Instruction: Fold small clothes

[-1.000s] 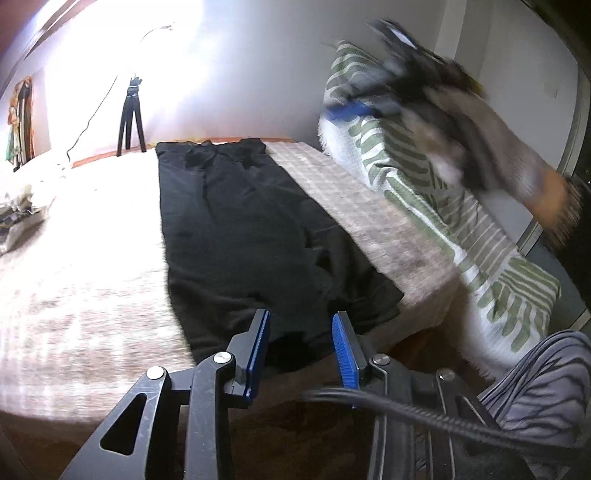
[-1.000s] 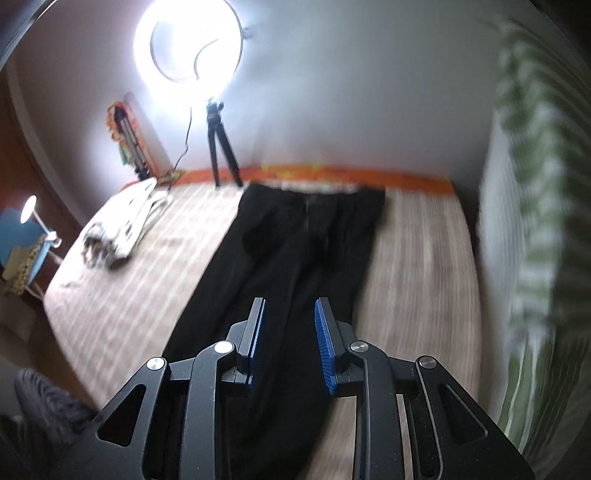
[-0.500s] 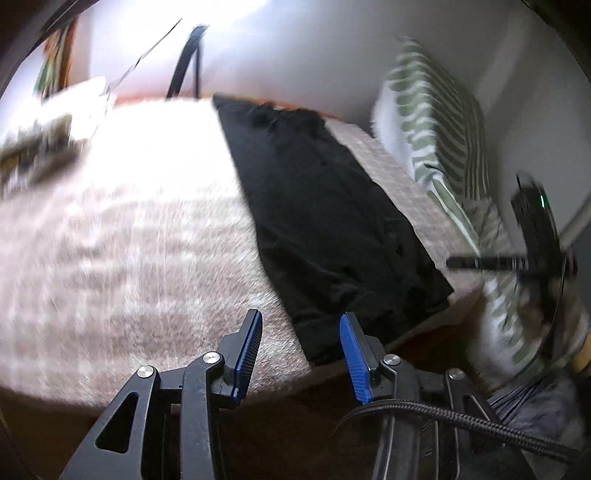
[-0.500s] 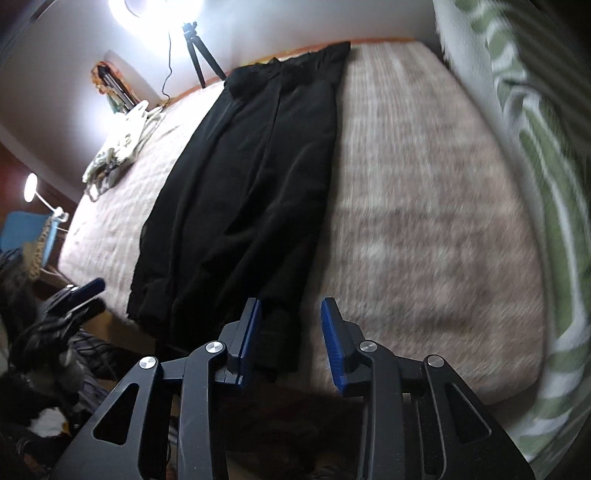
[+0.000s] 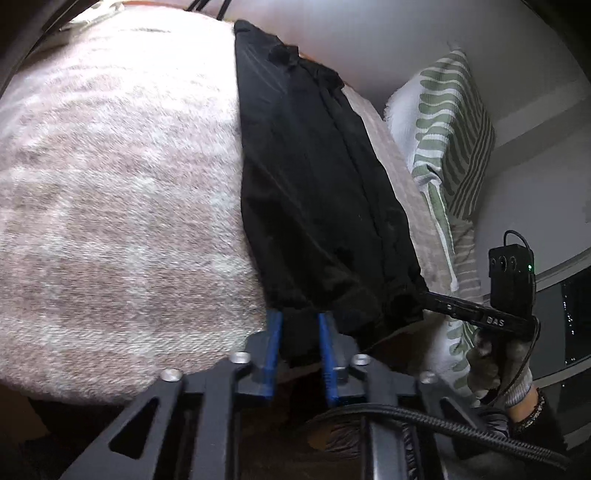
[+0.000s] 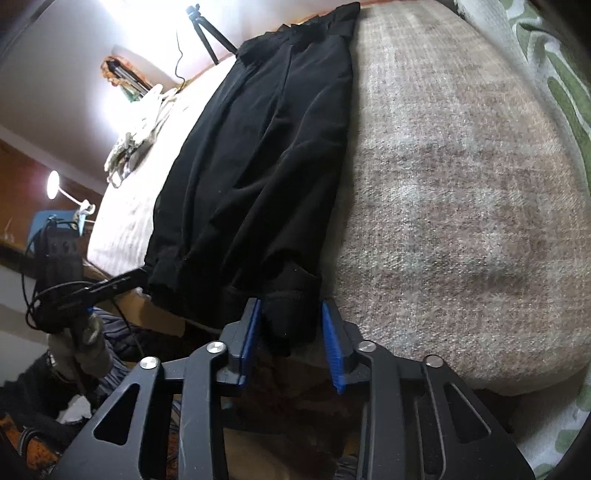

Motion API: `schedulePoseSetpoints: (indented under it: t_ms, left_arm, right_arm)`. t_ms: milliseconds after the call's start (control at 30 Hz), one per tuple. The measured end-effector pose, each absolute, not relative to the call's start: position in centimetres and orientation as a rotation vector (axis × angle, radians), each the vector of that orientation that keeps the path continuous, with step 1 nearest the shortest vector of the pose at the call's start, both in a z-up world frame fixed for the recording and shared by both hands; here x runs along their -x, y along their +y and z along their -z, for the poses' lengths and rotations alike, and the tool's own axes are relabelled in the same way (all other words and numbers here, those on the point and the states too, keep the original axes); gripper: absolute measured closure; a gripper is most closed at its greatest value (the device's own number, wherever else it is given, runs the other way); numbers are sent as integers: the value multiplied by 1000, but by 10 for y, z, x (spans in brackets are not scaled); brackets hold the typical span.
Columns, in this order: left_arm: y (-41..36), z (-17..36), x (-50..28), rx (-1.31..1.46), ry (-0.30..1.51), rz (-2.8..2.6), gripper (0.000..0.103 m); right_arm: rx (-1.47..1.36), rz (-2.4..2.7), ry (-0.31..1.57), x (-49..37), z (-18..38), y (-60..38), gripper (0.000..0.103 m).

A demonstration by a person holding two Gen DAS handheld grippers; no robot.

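- The black trousers (image 5: 314, 177) lie lengthwise on the bed's pinkish-beige blanket (image 5: 110, 192), waistband at the far end, both leg hems hanging over the near edge.
- The left gripper (image 5: 297, 325) has one hem between its blue pads; the jaws have just been closing, and a gap still shows beside the cloth in its own view, so I cannot tell whether they pinch it.
- The right gripper (image 6: 290, 325) straddles the other hem; its jaws have also been closing, with daylight between the pads and the fabric on both sides.
- Only the left wrist view shows the right gripper from outside (image 5: 476, 314), its tip at the trouser corner, with a gloved hand (image 5: 495, 365) on the handle.
- Only the right wrist view shows the left gripper from outside (image 6: 110, 286) reaching to the other hem, plus a tripod (image 6: 207, 29), a heap of pale clothes (image 6: 136, 136) and a small lamp (image 6: 55, 182).
- The hem ends drop behind the gripper frames and blend into shadow.
- A green-striped white throw (image 5: 450, 136) drapes beside the bed, against the wall.
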State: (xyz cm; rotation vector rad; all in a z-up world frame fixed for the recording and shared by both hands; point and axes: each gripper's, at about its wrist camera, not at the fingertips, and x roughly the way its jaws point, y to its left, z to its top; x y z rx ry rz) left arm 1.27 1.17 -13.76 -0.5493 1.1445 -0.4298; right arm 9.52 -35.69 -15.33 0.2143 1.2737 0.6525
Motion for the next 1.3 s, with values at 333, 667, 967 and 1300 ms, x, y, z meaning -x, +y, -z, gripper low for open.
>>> schedulePoseSetpoints:
  t_ms: [333, 667, 967, 1300]
  left_arm:
    - [19, 109, 2, 464, 1079, 413, 102]
    - [23, 137, -3, 555, 1130, 429, 74]
    - [6, 138, -12, 509, 1164, 453, 99]
    - [18, 111, -34, 522, 1123, 444, 102]
  right_arm:
    - [-365, -713, 1200, -89, 140, -378, 100]
    - [-289, -712, 1269, -91, 154, -366, 96]
    - [-328, -751, 1322, -95, 169, -366, 93]
    - [-430, -806, 1172, -102, 135, -367, 99]
